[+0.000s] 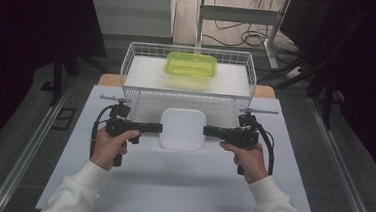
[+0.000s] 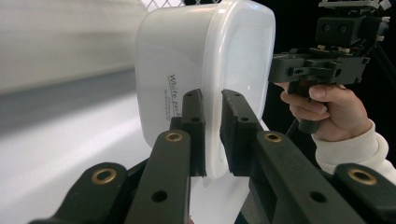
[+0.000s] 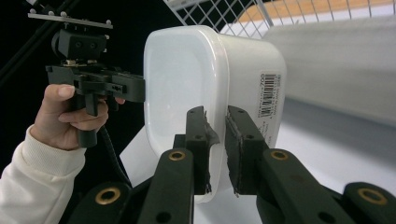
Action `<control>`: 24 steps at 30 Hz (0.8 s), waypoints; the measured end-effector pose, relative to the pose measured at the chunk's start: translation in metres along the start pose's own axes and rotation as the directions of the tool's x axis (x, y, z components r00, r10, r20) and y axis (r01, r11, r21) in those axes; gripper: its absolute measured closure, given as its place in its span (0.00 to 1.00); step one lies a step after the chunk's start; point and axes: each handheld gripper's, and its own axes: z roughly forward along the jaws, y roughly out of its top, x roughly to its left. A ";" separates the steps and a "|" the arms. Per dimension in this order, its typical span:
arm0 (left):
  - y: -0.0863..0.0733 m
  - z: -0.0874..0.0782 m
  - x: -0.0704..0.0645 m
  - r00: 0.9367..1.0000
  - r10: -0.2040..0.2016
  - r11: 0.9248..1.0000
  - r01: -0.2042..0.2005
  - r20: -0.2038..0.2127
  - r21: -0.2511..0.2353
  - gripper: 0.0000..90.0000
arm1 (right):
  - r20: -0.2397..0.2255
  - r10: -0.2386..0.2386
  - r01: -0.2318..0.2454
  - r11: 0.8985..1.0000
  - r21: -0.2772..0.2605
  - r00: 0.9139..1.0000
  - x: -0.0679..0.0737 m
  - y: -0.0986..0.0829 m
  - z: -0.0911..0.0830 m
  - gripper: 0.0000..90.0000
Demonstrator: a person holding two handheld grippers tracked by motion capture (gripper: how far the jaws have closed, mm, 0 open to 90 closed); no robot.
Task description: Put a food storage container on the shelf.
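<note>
Fingers of left gripper (image 2: 212,135) and right gripper (image 3: 217,149) clamping white container (image 1: 182,129) rim.

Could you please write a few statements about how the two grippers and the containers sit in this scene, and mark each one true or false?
1. The left gripper is clamped on the rim of the white square plastic container. True.
2. The right gripper hangs open, well clear of that container. False: its jaws are closed on the opposite rim.
3. The yellow-green lidded plastic box sits inside the white wire basket. True.
4. The white container is inside the basket too. False: it is in front of the basket, above the white tabletop.
5. One hand holds both grippers. False: each hand holds one.
</note>
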 end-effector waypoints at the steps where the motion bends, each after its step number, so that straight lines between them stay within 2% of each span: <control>1: 0.003 -0.001 -0.003 1.000 0.003 1.000 -0.003 0.001 -0.003 0.90 | 0.000 -0.003 0.003 1.000 -0.002 1.000 0.001 0.003 -0.001 0.88; 7: 0.025 -0.007 -0.017 0.999 0.039 0.999 -0.039 -0.008 -0.024 0.90 | 0.004 -0.038 0.038 0.999 -0.025 0.999 0.012 0.025 -0.010 0.88; 12: 0.037 -0.011 -0.024 0.999 0.053 0.998 -0.053 -0.009 -0.035 0.90 | 0.007 -0.057 0.057 0.998 -0.039 0.998 0.019 0.038 -0.015 0.88; 20: 0.051 -0.016 -0.031 0.998 0.069 0.996 -0.070 -0.006 -0.052 0.90 | 0.011 -0.080 0.080 0.995 -0.052 0.997 0.028 0.055 -0.021 0.88; 24: 0.064 -0.022 -0.035 0.996 0.084 0.995 -0.085 -0.013 -0.059 0.89 | 0.005 -0.090 0.090 0.994 -0.058 0.996 0.032 0.065 -0.022 0.88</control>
